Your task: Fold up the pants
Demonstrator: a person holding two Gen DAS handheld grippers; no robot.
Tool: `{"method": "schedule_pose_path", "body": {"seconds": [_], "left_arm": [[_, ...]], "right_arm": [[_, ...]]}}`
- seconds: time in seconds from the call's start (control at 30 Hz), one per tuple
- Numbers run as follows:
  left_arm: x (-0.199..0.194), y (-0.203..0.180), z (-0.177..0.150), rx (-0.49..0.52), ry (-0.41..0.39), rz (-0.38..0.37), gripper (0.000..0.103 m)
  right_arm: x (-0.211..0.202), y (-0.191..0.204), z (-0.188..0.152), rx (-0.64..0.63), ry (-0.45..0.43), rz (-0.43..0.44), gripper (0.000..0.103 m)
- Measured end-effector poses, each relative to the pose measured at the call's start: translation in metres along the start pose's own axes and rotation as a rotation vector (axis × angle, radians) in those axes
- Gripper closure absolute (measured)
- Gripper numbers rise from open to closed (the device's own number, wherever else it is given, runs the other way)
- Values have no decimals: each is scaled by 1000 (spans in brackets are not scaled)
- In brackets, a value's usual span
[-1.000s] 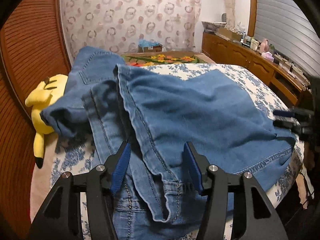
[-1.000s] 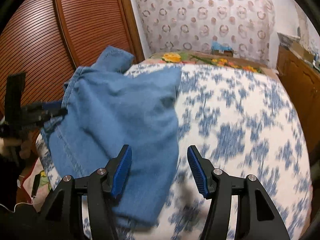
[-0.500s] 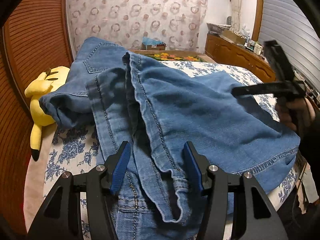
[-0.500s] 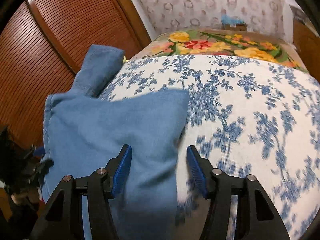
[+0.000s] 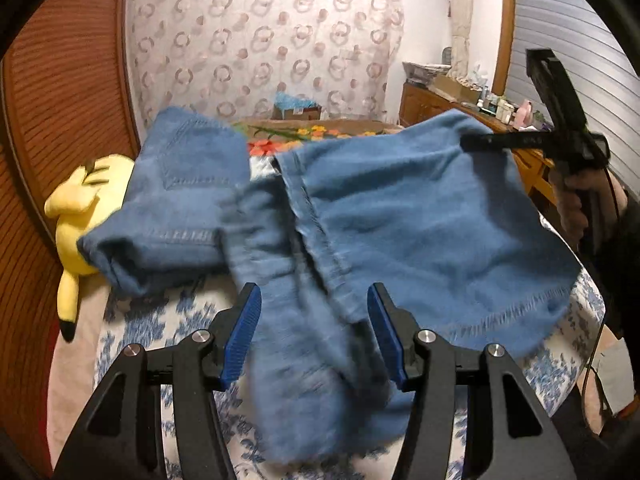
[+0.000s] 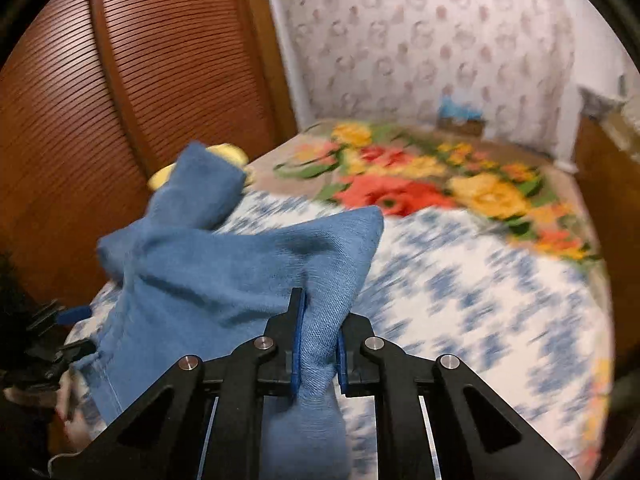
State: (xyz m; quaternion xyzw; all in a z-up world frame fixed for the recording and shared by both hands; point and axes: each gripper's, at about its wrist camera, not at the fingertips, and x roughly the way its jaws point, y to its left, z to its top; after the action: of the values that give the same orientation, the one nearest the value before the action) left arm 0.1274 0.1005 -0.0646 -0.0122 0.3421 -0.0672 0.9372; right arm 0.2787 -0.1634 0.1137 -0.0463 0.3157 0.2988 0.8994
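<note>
Left view: the left tongs (image 5: 314,334) stand half open over the pants (image 5: 400,232) on the bed (image 5: 136,320) — denim between the pads, not pinched. Right view: the right tongs (image 6: 318,338) are closing on a bunched fold of pants (image 6: 224,276) — lifted at the bed's near left.

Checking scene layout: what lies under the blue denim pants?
Under the blue denim pants shows the white bedspread with blue flowers; a yellow plush toy sits beside them. Whatever lies beneath the middle is covered.
</note>
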Motion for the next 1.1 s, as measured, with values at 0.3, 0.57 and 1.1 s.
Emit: {"method": "schedule_pose_path", "body": {"seconds": [0.3,0.57,1.1], "left_arm": [[18,-32,21,32,-5,-64,47],[31,-65,26,40,1,-120,47],[55,-114,20,118,53,-124,47]], "right_arm": [[9,-52,-9,46,45,-201,67],[-16,-55,-69,52,60,-212,50],[-44,-65,-134,216,74,-164,43]]}}
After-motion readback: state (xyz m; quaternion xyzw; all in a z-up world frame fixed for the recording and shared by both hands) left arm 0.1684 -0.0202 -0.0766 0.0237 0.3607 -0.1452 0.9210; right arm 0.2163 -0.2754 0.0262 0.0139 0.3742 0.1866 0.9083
